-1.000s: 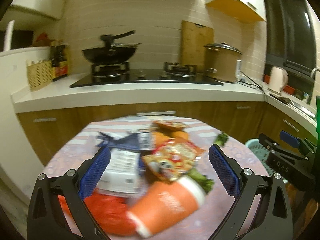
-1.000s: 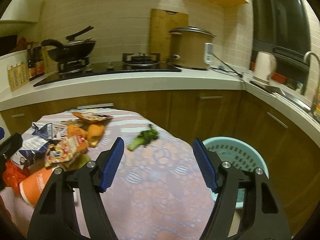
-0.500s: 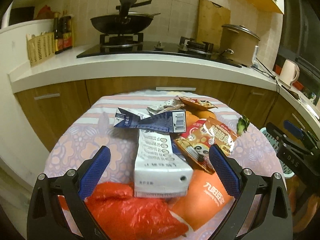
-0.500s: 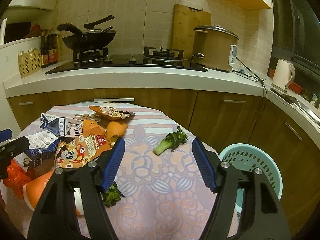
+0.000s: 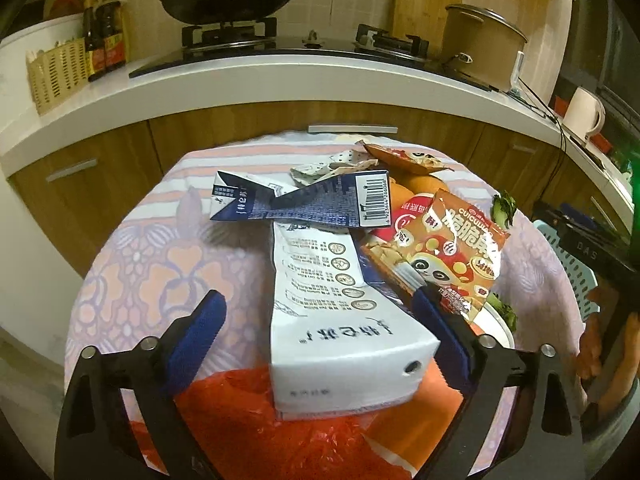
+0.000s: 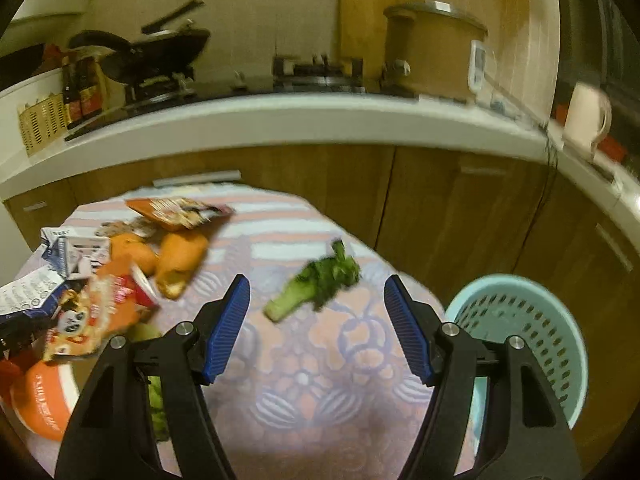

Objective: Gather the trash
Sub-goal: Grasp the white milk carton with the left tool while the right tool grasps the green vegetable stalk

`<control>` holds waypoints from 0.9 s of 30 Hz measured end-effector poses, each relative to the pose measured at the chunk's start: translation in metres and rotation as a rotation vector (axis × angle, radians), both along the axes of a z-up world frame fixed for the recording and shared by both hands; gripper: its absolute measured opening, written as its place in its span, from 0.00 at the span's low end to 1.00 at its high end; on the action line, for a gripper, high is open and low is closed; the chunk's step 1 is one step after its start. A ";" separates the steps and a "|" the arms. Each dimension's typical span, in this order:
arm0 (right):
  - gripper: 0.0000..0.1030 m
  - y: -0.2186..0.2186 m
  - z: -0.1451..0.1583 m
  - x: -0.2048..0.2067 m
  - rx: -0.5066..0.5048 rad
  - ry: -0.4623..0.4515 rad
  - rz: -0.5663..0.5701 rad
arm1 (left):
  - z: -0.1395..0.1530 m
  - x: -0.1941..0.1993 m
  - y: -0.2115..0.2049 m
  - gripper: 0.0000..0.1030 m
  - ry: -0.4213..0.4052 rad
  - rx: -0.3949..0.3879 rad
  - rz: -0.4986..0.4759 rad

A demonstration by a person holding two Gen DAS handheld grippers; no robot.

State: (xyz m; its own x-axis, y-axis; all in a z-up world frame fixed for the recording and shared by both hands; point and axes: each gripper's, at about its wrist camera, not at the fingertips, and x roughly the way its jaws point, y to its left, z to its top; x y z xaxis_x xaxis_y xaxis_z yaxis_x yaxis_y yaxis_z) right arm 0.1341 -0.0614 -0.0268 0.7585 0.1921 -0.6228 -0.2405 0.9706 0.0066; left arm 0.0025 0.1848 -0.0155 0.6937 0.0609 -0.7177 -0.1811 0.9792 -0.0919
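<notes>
A pile of trash lies on the round patterned table [image 5: 152, 264]. A white milk carton [image 5: 340, 312] lies between the open fingers of my left gripper [image 5: 320, 320], on a red plastic bag [image 5: 248, 424]. A flattened blue carton [image 5: 304, 204] and an orange panda snack bag [image 5: 436, 252] lie behind it. My right gripper [image 6: 316, 316] is open and empty, just short of a broccoli stalk [image 6: 316, 284] on the table. Orange peels [image 6: 176, 256], a snack wrapper [image 6: 176, 210] and an orange cup [image 6: 44, 404] lie to its left.
A light blue perforated trash basket [image 6: 532, 344] stands on the floor right of the table. A kitchen counter [image 5: 280, 76] with a stove, wok, pot and kettle runs behind. The right gripper's body shows at the right edge of the left wrist view [image 5: 592, 256].
My left gripper has moved forward and lower, so the white carton now lies between its fingers. My right gripper has moved toward the broccoli stalk; its view is blurred by motion.
</notes>
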 end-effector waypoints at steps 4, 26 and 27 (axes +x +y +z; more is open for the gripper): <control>0.64 -0.009 -0.017 0.016 0.034 0.092 -0.013 | -0.004 0.006 -0.002 0.84 0.024 0.008 -0.007; 0.62 0.029 -0.042 0.073 0.002 0.251 -0.038 | -0.017 0.014 0.004 0.68 -0.010 -0.026 -0.015; 0.54 0.029 -0.041 0.073 0.003 0.250 -0.035 | -0.016 0.012 0.004 0.68 -0.017 -0.029 -0.010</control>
State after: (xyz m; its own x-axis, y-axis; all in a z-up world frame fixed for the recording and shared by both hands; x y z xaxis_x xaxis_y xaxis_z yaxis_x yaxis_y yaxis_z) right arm 0.2070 -0.0322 -0.0682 0.5873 0.1705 -0.7912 -0.1974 0.9782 0.0642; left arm 0.0147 0.1892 -0.0317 0.7066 0.0337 -0.7068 -0.1698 0.9778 -0.1231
